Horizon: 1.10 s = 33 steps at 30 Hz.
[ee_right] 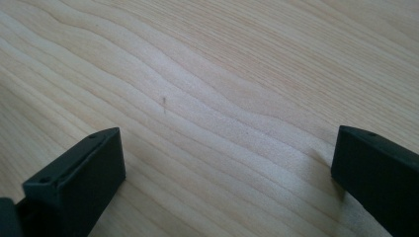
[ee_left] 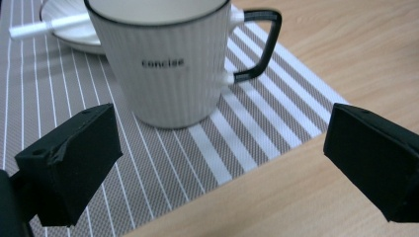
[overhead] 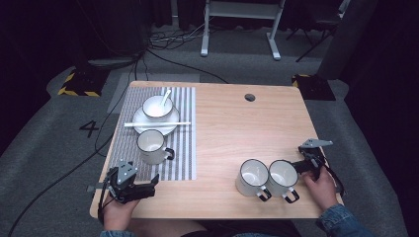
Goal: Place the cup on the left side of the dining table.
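Closest in, the left tongs [ee_left: 217, 148] are spread wide with nothing between them, hovering over the near edge of the grey-and-white striped woven placemat [ee_left: 163, 158]. Just ahead sits the white ribbed ceramic mug with a black rim and handle [ee_left: 168, 64], upright on the mat, handle to the view's right. Behind it is a white saucer [overhead: 148, 123] with a white bowl [overhead: 157, 106] and a white stick [overhead: 155, 124] across it. Right tongs [ee_right: 227, 168] are wide open too, empty, low over the bare light wood tabletop [ee_right: 207, 89], just beside two more white mugs [overhead: 267, 177] standing touching near the front edge.
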Motion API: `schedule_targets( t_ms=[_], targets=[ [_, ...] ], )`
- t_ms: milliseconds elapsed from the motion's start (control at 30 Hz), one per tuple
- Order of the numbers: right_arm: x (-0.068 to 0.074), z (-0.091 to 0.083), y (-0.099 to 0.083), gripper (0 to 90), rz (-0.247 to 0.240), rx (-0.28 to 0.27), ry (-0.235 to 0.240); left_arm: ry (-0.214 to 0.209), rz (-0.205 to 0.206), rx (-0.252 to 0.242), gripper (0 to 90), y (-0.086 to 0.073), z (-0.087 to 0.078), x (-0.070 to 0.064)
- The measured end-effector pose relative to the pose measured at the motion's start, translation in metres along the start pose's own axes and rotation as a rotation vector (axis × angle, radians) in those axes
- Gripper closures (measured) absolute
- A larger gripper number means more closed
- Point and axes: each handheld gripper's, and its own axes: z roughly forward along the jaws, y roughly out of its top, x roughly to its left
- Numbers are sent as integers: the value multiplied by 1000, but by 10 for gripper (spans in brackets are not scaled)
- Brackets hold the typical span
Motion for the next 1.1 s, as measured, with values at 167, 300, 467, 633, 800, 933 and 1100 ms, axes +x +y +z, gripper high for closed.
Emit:
schedule_targets(
  t_ms=[167,300,467,633,800,933,1100],
  targets=[
    [0,0,0,2,0,0,0,-18,-11,14,12,-6,-3,1],
    [0,0,0,2,-1,-1,0,-29,6,71,12,-12,-5,2],
    [0,0,0,3,-1,-1,0,-40,-9,133,16,-17,-1,5],
    [0,0,0,2,-1,-1,0,-53,-17,203,16,-23,4,10],
    [0,0,0,2,-1,-1,0,-41,-26,266,16,-30,11,14],
    [0,0,0,2,-1,-1,0,-19,-16,298,16,-35,15,16],
    [0,0,0,2,-2,-1,0,-1,-6,253,1,-41,18,15]
  ],
)
